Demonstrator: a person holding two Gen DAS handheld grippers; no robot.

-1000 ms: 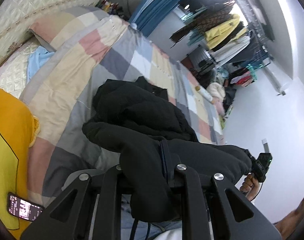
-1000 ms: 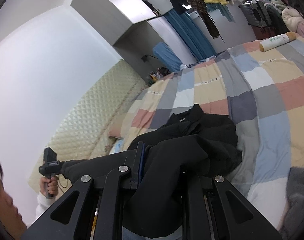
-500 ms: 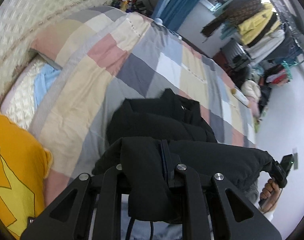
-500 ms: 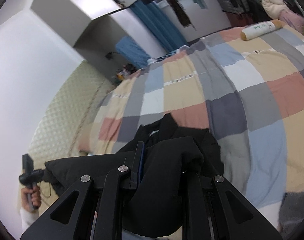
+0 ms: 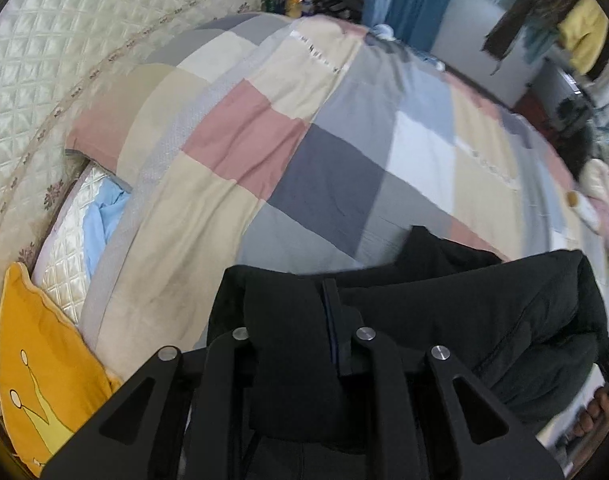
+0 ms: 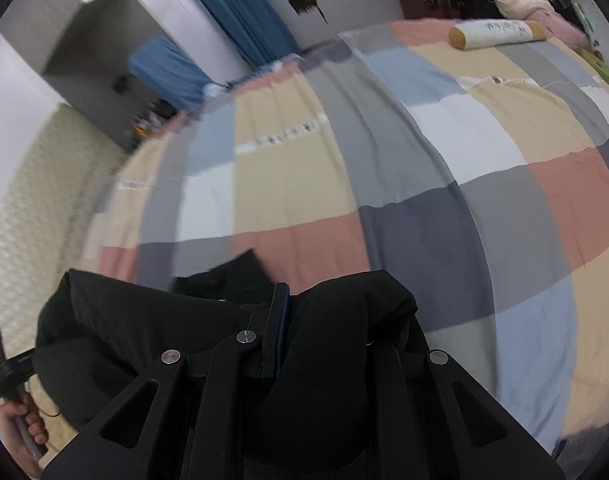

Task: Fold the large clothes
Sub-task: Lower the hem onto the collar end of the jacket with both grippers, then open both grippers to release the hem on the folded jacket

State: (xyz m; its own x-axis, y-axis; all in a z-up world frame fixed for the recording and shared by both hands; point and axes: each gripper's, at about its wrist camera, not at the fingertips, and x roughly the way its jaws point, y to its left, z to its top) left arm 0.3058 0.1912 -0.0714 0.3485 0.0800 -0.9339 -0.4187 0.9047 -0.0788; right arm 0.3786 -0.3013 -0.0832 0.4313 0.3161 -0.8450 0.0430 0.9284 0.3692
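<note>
A black padded jacket point(image 5: 484, 308) hangs stretched between my two grippers above the near edge of the checked bedspread point(image 5: 324, 184). My left gripper point(image 5: 304, 320) is shut on one end of it, with cloth bunched over the fingers. My right gripper point(image 6: 304, 320) is shut on the other end of the jacket point(image 6: 152, 320). The left gripper's handle and hand show at the left edge of the right wrist view point(image 6: 8, 376). A part of the jacket trails onto the bed behind the held edge. The fingertips are hidden by cloth.
A quilted cream headboard point(image 5: 64, 60) and a pillow point(image 5: 116, 120) lie to the left. An orange cushion point(image 5: 36, 380) sits at the near left. A cylindrical bolster point(image 6: 496, 32) lies at the far end of the bed. Hanging clothes point(image 5: 576, 32) and blue curtains point(image 6: 240, 20) stand beyond.
Both grippers have lifted and pulled the jacket toward the near edge of the bed. Less of it lies on the bedspread now. Both views have tilted down toward the bed.
</note>
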